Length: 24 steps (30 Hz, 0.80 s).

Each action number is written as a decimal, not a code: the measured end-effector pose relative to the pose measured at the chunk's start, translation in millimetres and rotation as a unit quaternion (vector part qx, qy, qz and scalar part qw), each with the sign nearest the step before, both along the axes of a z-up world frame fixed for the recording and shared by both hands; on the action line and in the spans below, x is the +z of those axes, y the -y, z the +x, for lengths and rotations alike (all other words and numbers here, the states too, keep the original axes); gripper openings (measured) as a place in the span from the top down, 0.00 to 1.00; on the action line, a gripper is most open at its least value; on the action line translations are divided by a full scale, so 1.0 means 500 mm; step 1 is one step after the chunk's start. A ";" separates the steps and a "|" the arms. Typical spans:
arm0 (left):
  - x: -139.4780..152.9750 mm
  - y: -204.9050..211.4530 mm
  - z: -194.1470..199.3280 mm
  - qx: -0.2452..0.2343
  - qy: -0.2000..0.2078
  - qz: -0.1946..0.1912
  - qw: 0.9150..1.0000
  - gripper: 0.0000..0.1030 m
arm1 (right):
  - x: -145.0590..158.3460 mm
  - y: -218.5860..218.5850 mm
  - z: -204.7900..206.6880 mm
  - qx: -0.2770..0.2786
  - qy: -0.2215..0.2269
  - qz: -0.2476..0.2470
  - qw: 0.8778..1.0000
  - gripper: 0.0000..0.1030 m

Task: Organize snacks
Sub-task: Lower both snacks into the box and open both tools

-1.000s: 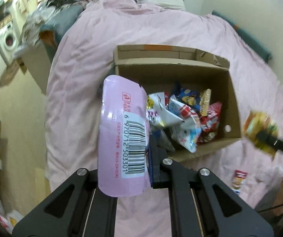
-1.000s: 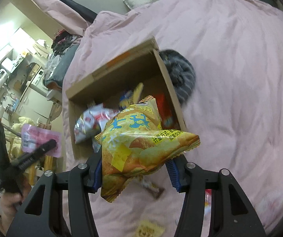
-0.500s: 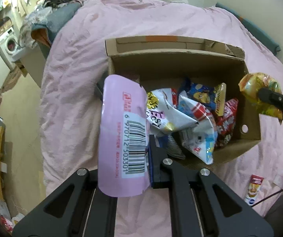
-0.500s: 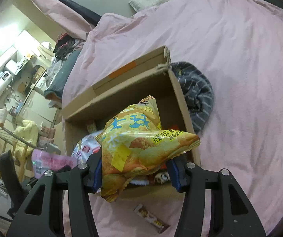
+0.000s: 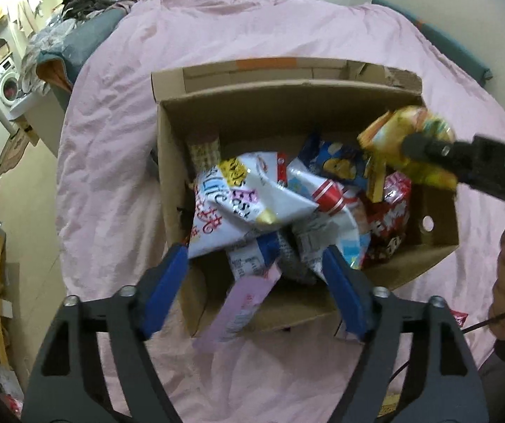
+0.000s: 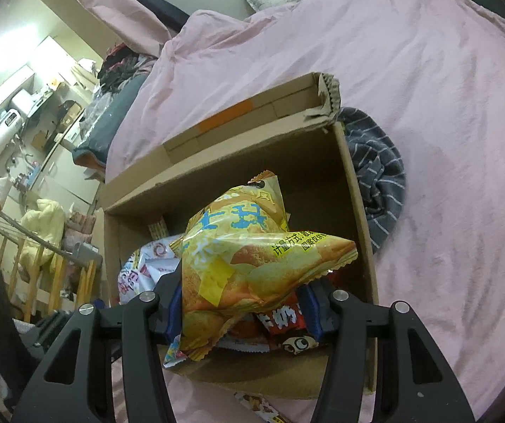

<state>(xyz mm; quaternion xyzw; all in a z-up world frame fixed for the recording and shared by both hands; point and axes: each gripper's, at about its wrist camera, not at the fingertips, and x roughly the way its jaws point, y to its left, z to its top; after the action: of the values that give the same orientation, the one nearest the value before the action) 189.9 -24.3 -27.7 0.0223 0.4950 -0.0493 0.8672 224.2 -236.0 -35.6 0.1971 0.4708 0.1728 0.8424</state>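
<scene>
While the left gripper [image 5: 254, 283] is hanging over the near edge of the cardboard box [image 5: 287, 105], its jaws have just been opening and are now standing wide apart with nothing pressed between them; the pink packet [image 5: 243, 305] is blurred below them, lying tilted across the box's near wall, partly over the inside and partly over the pink bedcover [image 5: 111, 176], so it is judged to be dropping loose, and whether it is ending up inside or sliding out cannot be told; the right gripper [image 6: 243, 308] is holding its jaws closed on the yellow chip bag [image 6: 249, 261], which is hanging above the right end of the box, over the red snack pack [image 6: 287, 320] already lying there; the box is sitting on the bed and is already carrying a heap of bags, the white crumpled bag [image 5: 242, 208] uppermost on the left; the step in hand is judged to be the drop-off, both hands delivering snacks into the box; the next move is calling for the right jaws to be opened once the yellow bag is well inside the walls, and for the left hand to be checking the pink packet and nudging it in if it is hanging out; at least one more wrapper [image 6: 259, 405] is lying on the bedcover just outside the box's near wall, so more picking is likely remaining.
</scene>
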 end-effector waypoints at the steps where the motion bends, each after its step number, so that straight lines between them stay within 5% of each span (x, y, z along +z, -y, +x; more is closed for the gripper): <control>1: 0.002 0.000 0.000 -0.003 0.000 -0.007 1.000 0.24 | 0.000 0.000 -0.001 0.000 0.000 0.001 1.000 0.46; 7: 0.021 -0.035 0.001 0.029 0.007 -0.068 0.997 0.23 | 0.004 0.004 -0.007 -0.001 0.007 0.011 1.000 0.44; 12: 0.029 -0.063 0.002 0.066 0.021 -0.061 0.996 0.23 | 0.006 0.006 -0.008 0.003 0.011 0.023 1.000 0.43; 14: 0.029 -0.072 0.002 0.074 0.022 -0.067 0.995 0.23 | 0.008 0.005 -0.008 0.002 0.009 0.021 1.000 0.28; 16: 0.027 -0.079 0.003 0.078 0.022 -0.074 0.994 0.23 | 0.014 0.006 -0.008 -0.007 0.016 0.012 1.000 0.00; 24: 0.014 -0.084 0.003 0.084 0.012 -0.070 0.994 0.23 | 0.025 0.036 -0.016 -0.036 0.030 0.003 0.999 0.00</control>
<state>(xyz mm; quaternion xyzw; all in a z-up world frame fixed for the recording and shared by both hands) 191.5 17.7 -20.6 -0.0800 0.4804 -0.0105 0.8733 216.2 -253.7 -23.0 0.2106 0.4372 0.1497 0.8614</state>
